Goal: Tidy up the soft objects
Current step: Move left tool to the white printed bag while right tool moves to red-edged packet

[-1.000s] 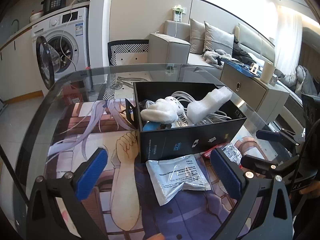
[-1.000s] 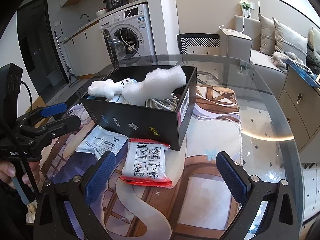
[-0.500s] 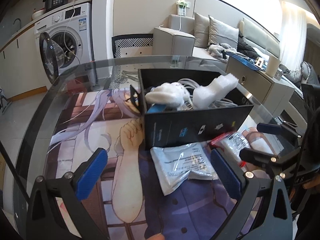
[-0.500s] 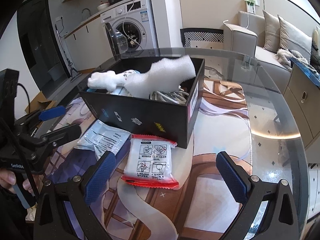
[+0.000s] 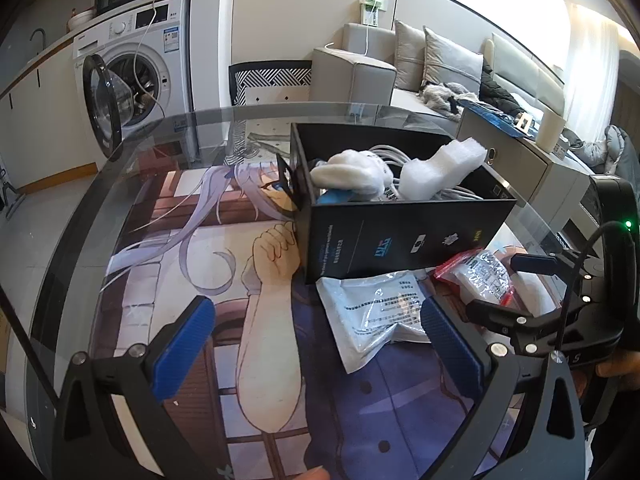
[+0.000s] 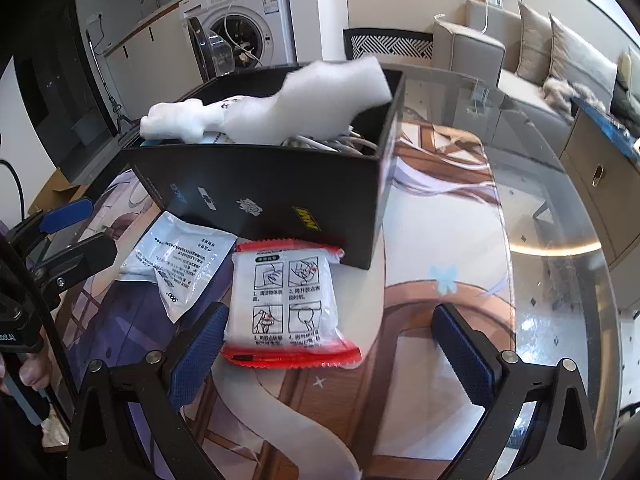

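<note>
Left wrist view: your left gripper hangs wide open and empty above the glass table, its right pad over the edge of the clear pouch, which lies flat against the foot of the black box. The pouch looks light, limp and slick; expect it to slide, so pinch a free corner or a raised fold, not the flat middle. The box already carries a plush, foam and cables.

Right wrist view: your right gripper is likewise spread wide, holding nothing, its left pad just beside the red-edged pack. The pack seems soft and puffy, crinkly film outside; the crimped red seam nearest you offers the surest hold. The box wall stands close behind it and the pouch lies just to its left, so lift clear before swinging over the rim, where foam already stands proud.
</note>
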The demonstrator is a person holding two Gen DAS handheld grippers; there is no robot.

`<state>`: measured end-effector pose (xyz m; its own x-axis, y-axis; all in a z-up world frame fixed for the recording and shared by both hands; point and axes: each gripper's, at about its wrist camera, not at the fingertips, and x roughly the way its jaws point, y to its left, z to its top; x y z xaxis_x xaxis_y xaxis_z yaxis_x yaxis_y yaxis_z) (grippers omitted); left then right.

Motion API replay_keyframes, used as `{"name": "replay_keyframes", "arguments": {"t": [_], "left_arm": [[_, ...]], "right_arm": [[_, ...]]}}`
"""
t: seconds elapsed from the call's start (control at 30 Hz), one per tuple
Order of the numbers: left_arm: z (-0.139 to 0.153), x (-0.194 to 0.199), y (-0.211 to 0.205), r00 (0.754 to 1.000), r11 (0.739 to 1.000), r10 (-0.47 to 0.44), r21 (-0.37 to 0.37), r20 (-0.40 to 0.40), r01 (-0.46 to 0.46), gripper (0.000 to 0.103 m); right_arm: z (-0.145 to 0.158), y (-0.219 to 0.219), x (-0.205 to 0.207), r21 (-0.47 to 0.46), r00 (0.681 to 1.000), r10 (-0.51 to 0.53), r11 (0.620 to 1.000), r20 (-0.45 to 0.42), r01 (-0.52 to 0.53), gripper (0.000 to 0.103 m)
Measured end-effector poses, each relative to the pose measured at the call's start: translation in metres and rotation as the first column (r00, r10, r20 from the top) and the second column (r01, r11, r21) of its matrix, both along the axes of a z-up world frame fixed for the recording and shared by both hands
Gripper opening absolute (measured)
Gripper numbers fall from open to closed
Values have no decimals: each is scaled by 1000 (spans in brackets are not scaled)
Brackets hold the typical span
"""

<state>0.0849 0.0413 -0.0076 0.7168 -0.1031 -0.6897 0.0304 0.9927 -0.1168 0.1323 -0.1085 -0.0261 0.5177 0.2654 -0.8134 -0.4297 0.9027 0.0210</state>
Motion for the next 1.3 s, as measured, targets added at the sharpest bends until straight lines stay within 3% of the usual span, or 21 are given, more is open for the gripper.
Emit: {"name": "replay_keyframes", "arguments": {"t": [0.5, 0.67, 0.9, 1.3], "left_arm": [[-3, 1, -8, 1000, 1000, -16, 6, -12, 17, 103], [-4, 6, -19, 999, 999, -38, 12, -26, 38, 103], [-8, 12, -34, 997, 998, -57, 13, -58, 58, 103], [-23, 26, -50, 989, 998, -48, 39, -139, 54, 103]], "right_arm": [[2, -2, -2, 5, 1000, 1, 1000, 20, -1, 101], [2, 0, -7, 3, 999, 36, 999, 26, -36, 90], [5, -2, -12, 13, 996, 79, 997, 34, -80, 56], [10, -12, -22, 9, 991, 130, 991, 39, -131, 52]]}}
